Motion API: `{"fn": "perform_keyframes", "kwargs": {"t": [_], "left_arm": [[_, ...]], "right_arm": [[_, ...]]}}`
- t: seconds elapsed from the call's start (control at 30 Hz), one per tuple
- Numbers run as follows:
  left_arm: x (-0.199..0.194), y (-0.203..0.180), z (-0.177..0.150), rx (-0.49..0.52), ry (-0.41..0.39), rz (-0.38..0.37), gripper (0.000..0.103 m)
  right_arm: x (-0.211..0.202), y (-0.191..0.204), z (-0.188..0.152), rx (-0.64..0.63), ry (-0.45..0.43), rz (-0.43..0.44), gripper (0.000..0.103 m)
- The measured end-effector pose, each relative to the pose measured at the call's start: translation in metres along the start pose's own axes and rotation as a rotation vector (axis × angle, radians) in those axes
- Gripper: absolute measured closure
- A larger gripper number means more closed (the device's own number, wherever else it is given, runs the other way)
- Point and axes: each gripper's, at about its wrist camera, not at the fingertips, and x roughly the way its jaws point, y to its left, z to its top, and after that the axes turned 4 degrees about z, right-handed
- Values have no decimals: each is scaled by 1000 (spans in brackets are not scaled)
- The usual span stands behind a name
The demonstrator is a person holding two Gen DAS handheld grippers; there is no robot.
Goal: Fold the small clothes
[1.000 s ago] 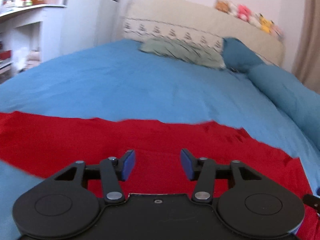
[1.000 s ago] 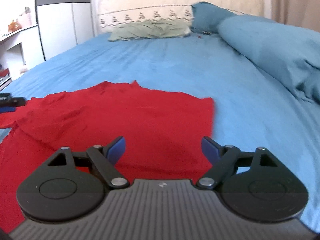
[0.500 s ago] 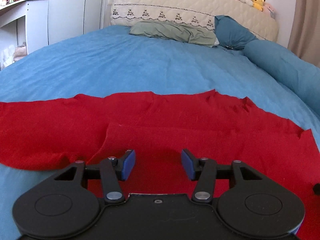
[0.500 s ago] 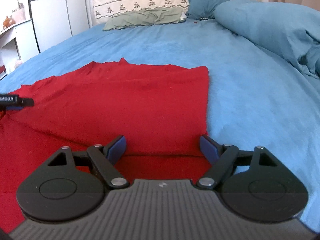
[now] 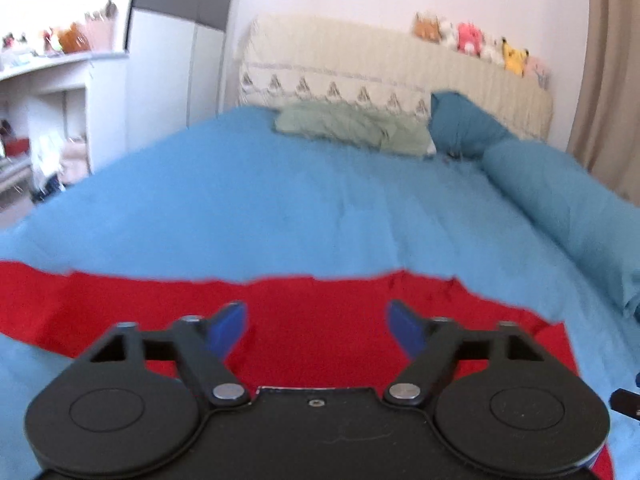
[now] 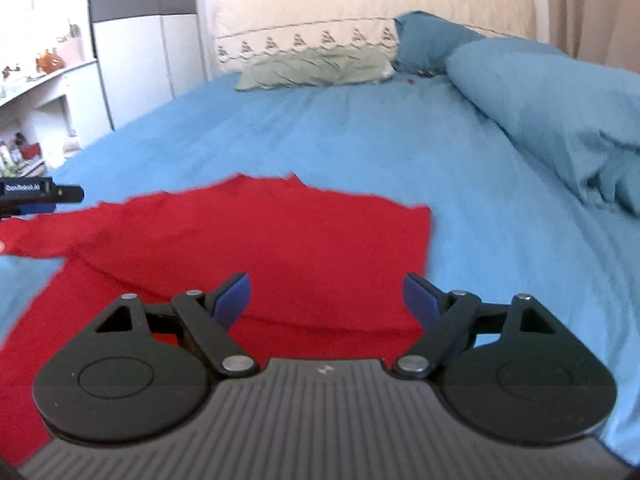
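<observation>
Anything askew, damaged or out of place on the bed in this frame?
Nothing damaged or spilled. The red garment lies on the blue bedsheet only partly folded, its far edge uneven and a strip trailing left. Both the left gripper and right gripper are open and empty.

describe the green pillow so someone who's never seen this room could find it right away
Start at the cream headboard at the far end of the bed. Lying flat at its foot on the blue sheet is the green pillow. It is pale sage and wrinkled, unlike the dark teal pillow beside it and the red garment near the cameras.
</observation>
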Motion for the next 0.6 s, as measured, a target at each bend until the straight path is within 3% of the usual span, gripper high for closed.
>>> {"fn": "perform_keyframes", "kwargs": {"t": [0.03,0.27,0.6], "left_arm": [[-14,5,8,-4,-17,17,0],[-65,74,41,-59,-57,111,0],[-56,231,26,-182,-27,303,4]], "right_arm": [[-8,7,8,-6,-9,10,2],[-38,65,46,-3,-41,93,0],[-1,137,38,54,21,138,0]]}}
